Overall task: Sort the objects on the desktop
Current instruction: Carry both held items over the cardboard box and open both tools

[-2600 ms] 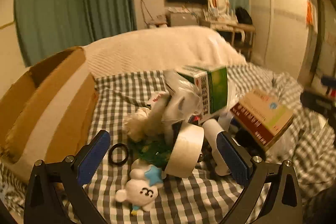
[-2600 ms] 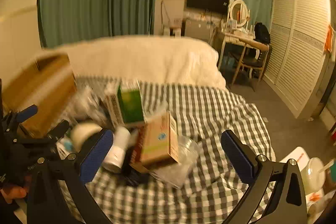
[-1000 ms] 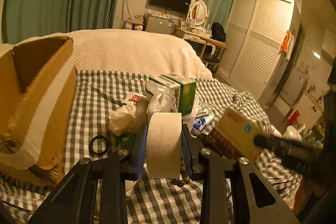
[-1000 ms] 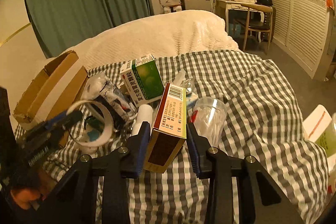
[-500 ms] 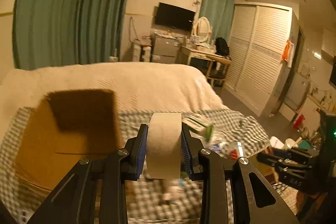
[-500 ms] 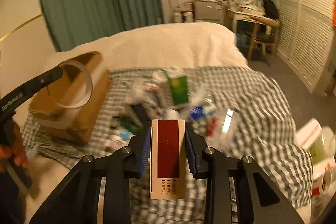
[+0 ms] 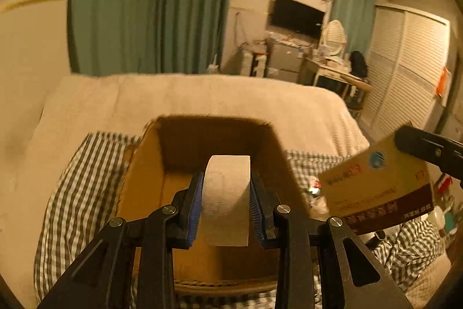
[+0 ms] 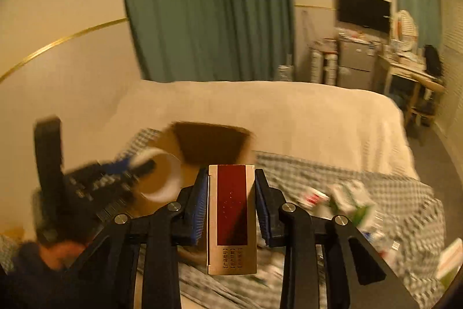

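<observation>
With the left hand-held gripper (image 7: 225, 201) pinching the wide roll of pale tape (image 7: 226, 199) over the open brown cardboard box (image 7: 144, 164), lower it inside before releasing; the right hand-held gripper (image 8: 231, 210), clamping the tan-and-maroon carton (image 8: 231, 222), should wait clear.

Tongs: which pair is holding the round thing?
The left tongs. They grip a tape roll over the cardboard box. The right tongs hold a flat red-and-tan carton instead.

The open cardboard box (image 7: 144, 178) sits on the checked bed cover (image 7: 78, 193), its mouth unblocked and its inside looking bare. Above the opening, the left tongs (image 7: 226, 193) grip a tape roll (image 7: 227, 187). To their right, the right tongs (image 8: 231, 199) clamp a flat carton (image 8: 231, 216), crowding that side.
</observation>
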